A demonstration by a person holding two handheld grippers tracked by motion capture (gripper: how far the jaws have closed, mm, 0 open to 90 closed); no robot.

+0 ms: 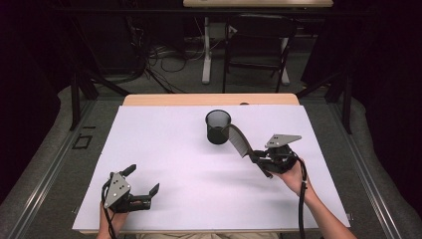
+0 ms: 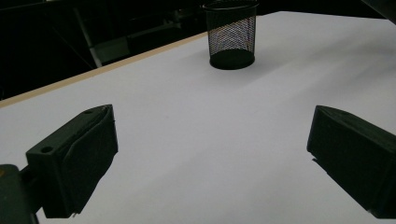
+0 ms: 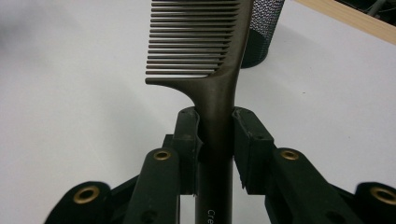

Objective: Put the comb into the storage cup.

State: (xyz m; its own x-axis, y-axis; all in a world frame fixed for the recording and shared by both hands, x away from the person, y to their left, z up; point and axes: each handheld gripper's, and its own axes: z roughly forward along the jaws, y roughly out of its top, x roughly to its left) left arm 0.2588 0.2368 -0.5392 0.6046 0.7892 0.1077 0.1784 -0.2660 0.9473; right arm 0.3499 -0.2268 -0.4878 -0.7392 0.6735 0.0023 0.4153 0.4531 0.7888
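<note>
— Status, near end first?
— My left tongs (image 1: 142,185) rest wide apart, holding nothing. My right tongs (image 3: 215,140) clamp the comb (image 3: 205,42) by its handle, teeth beside the mesh cup (image 1: 218,126).
— Risk?
— I judge the comb could clip the rim and tip the cup on the surface (image 1: 164,149).

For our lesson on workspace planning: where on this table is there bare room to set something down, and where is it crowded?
Free: the white sheet between the left gripper and the mesh cup, and its near middle between both hands. Crowded: right of the cup, where the comb held by the right gripper reaches toward its rim.
</note>
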